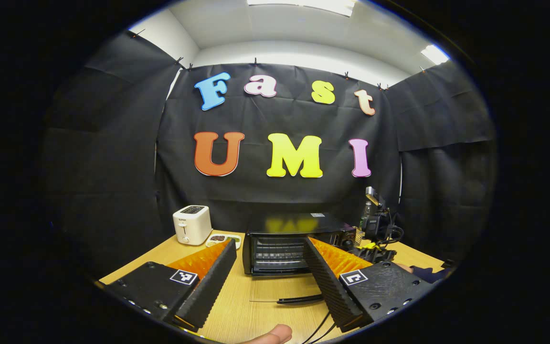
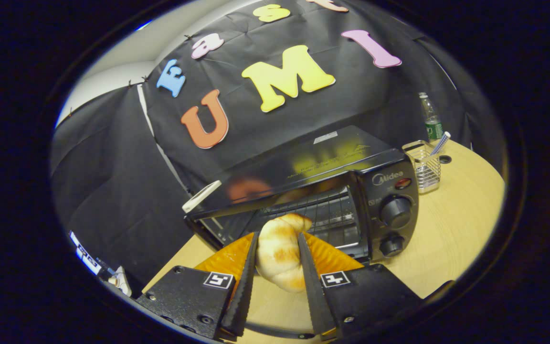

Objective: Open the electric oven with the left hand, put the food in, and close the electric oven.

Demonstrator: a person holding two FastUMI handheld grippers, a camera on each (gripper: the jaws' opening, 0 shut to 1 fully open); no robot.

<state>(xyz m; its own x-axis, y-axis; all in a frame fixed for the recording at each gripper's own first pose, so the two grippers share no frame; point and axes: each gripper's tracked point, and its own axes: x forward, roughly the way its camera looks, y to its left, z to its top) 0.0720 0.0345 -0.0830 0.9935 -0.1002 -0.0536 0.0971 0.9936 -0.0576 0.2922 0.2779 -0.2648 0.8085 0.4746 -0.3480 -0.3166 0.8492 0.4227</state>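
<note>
Nearest in the right gripper view, the right tongs are clamped on a croissant, one finger pressing each side, so the food rides level and clear of the wooden surface. That grip seems chosen to slide the pastry straight in: the tongs point at the mouth of the electric oven, with the croissant just in front of the wire rack. The view is tilted, which suggests the hand is rolled. In the left gripper view, the left tongs stand wide apart and hold nothing, set back from the oven, probably to leave room for loading. The glass door appears folded down onto the surface before the oven. Left of the oven and farther back sit a small dish and a white toaster. On the oven's other side stand a wire basket and a bottle.
</note>
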